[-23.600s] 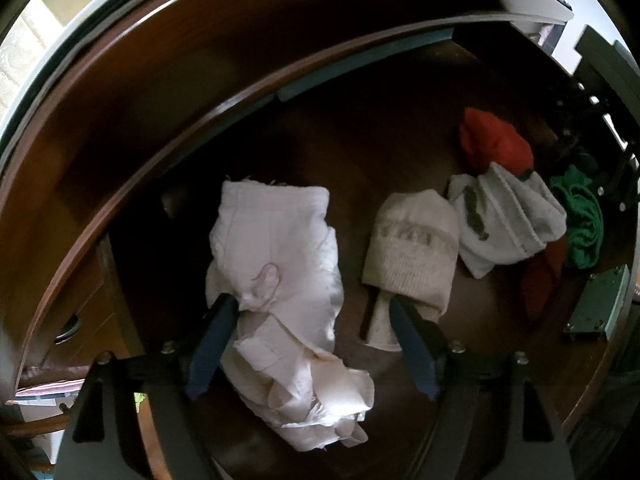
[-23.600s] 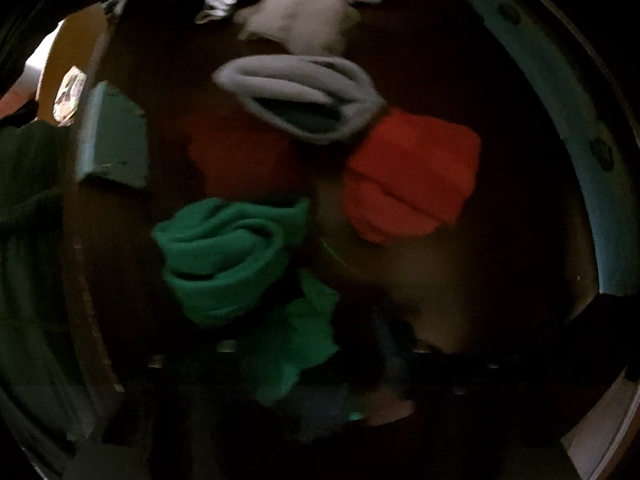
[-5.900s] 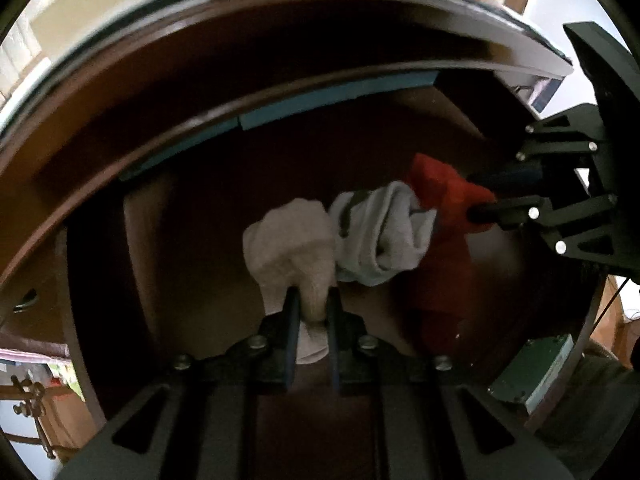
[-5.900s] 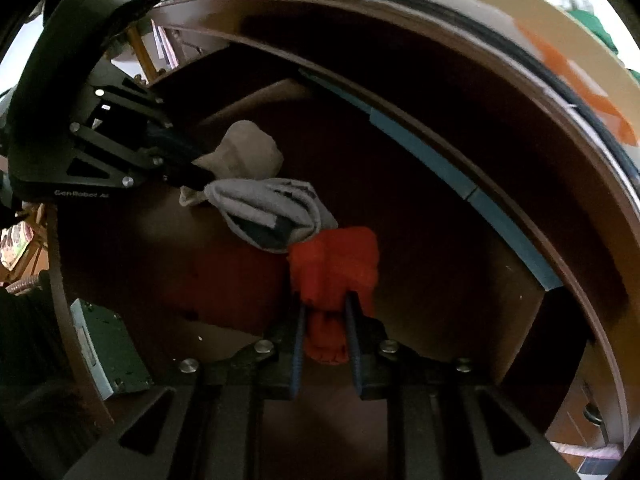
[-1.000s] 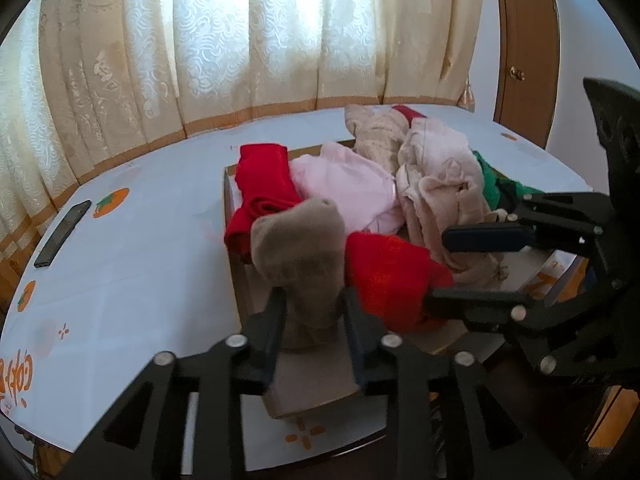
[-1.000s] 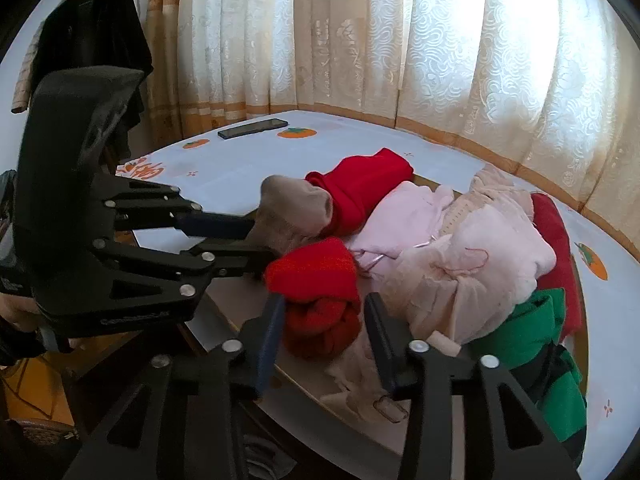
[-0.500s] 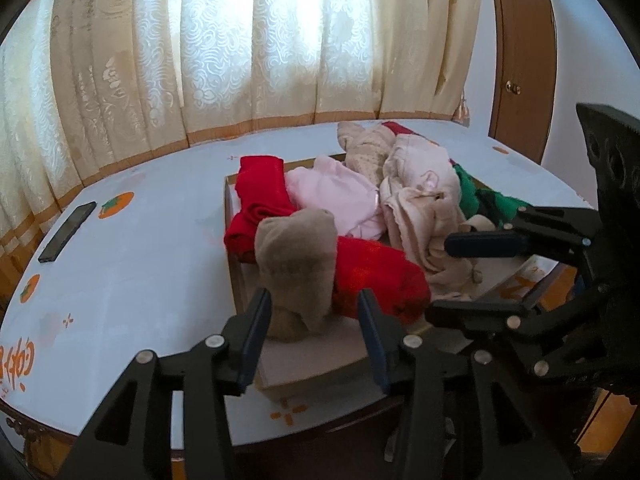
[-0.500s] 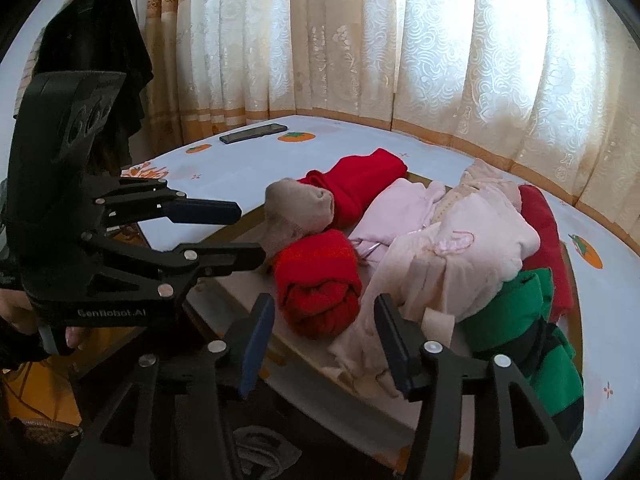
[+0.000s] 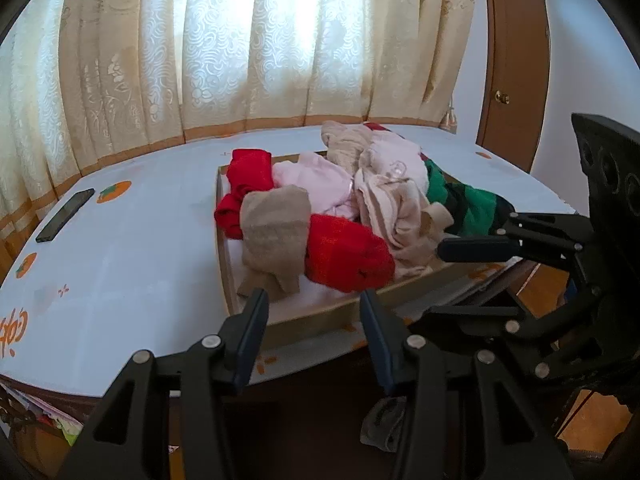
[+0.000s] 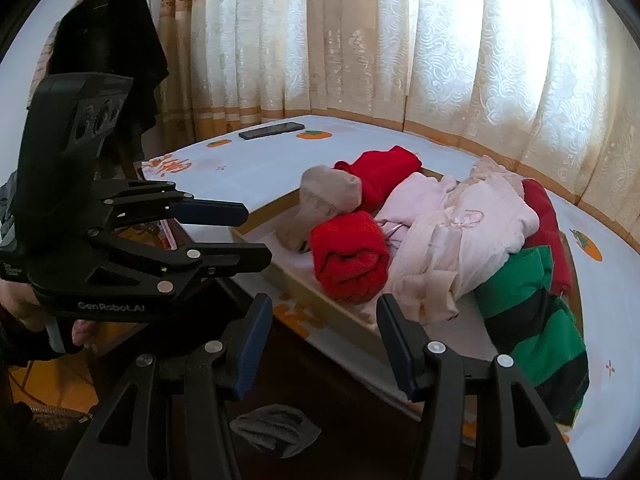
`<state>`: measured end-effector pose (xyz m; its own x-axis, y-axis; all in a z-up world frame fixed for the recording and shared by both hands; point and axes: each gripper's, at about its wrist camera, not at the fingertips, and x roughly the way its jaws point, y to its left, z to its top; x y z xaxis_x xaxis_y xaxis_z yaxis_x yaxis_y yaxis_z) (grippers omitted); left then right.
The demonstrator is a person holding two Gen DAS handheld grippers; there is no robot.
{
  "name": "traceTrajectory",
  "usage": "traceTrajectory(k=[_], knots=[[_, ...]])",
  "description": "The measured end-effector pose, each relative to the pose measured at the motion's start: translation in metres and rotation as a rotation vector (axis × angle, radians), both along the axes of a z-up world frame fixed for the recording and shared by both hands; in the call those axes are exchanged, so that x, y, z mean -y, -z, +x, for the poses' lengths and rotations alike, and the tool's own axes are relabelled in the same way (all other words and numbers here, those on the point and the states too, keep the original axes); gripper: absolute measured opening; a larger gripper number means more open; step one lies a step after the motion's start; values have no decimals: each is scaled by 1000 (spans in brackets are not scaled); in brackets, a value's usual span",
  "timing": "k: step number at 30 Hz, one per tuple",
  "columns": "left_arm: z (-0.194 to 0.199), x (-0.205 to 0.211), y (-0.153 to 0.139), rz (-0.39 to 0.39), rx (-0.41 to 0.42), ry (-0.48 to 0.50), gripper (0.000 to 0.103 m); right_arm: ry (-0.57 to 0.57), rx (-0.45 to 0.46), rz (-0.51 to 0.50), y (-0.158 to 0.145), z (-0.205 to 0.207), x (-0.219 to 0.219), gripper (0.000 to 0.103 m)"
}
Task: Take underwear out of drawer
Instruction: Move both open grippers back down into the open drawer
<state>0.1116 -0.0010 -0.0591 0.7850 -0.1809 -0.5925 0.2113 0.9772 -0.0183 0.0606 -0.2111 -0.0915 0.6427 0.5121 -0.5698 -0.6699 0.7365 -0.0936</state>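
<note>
A beige rolled garment [image 9: 276, 232] and a red rolled garment [image 9: 348, 256] lie side by side at the near end of a shallow wooden tray [image 9: 312, 320] on the white table. My left gripper [image 9: 313, 308] stands open just short of the tray's rim, nothing between its fingers. In the right wrist view my right gripper [image 10: 324, 316] is open too, drawn back from the red roll [image 10: 352, 260] and the beige one [image 10: 324, 204]. A grey garment [image 10: 276, 428] lies in the dark drawer below the table edge.
Pink and cream clothes [image 10: 460, 232], a green-and-black striped piece [image 10: 532, 312] and another red garment [image 10: 384, 172] fill the tray's far part. A phone [image 9: 66, 214] lies at the table's left. Curtains hang behind, with a door [image 9: 516, 60] at right. A hand [image 10: 80, 332] holds the left gripper.
Both grippers opened and let go of the beige and red rolls, which now rest in the tray. Both have drawn back from the tray toward the table edge.
</note>
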Motion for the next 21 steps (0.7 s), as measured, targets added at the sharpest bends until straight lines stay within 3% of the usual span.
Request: traceTrajectory(k=[12, 21], knots=[[-24, 9, 23, -14, -45, 27, 50, -45, -31, -63, 28, -37, 9, 57], [-33, 19, 47, -14, -108, 48, 50, -24, -89, -88, 54, -41, 27, 57]])
